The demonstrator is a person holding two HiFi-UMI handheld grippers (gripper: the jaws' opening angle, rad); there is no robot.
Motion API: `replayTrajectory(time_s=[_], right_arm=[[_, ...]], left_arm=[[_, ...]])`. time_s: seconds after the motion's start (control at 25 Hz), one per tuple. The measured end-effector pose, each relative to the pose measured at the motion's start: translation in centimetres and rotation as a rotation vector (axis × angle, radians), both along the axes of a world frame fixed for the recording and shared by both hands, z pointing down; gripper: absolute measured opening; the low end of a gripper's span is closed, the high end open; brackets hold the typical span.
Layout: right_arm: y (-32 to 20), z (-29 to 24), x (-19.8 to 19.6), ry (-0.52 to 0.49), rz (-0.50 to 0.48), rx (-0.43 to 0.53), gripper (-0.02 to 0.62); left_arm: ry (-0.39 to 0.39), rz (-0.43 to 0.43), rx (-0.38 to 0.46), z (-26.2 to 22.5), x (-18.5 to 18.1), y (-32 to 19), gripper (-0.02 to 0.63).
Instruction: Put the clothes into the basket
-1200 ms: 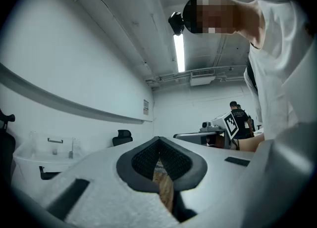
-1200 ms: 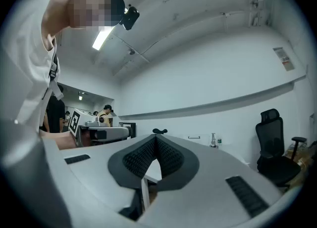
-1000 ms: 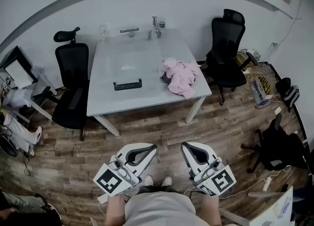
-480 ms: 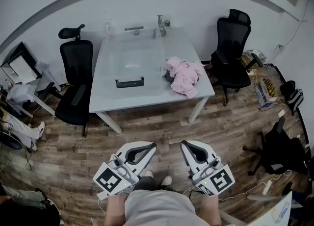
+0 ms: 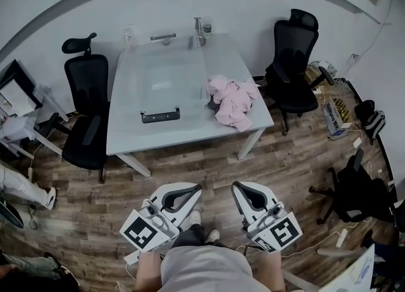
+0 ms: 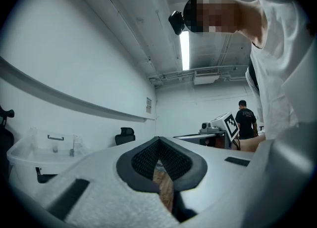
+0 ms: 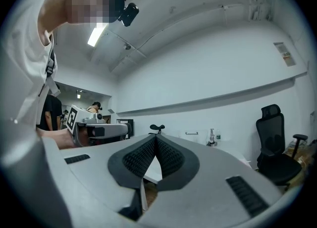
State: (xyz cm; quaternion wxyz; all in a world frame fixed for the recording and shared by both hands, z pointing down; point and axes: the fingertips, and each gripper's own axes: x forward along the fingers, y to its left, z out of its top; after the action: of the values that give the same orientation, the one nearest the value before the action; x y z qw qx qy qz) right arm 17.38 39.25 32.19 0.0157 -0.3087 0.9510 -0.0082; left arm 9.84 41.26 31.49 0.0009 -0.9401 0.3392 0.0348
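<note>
A pile of pink clothes [image 5: 231,101] lies on the right part of the grey table [image 5: 183,139]. A clear plastic basket [image 5: 166,72] with a black handle [image 5: 160,116] stands on the table's middle, left of the clothes. My left gripper [image 5: 196,190] and right gripper [image 5: 236,188] are held side by side close to my body, over the wooden floor, well short of the table. Both are shut with nothing between the jaws, as the left gripper view [image 6: 158,141] and the right gripper view [image 7: 156,138] show. Both point level towards the table.
Black office chairs stand left of the table [image 5: 88,116] and at its right [image 5: 292,63]; a third chair [image 5: 357,190] is at lower right. Small bottles [image 5: 200,30] stand along the table's far edge by the wall. Boxes and cables lie on the floor at right.
The person has taken a step, one foot now ahead of the other, and the view has shifted slightly. Both grippers keep the same shut pose.
</note>
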Motion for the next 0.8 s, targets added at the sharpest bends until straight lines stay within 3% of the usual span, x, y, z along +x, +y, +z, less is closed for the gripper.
replayTrajectory(time_s=[0.8], right_arm=[[-11.3,-0.1,-4.9,0.025,0.06,0.001,0.005]], left_arm=[[-0.005,0.084,-0.016,0.5,-4.4,-11.9,0.005]])
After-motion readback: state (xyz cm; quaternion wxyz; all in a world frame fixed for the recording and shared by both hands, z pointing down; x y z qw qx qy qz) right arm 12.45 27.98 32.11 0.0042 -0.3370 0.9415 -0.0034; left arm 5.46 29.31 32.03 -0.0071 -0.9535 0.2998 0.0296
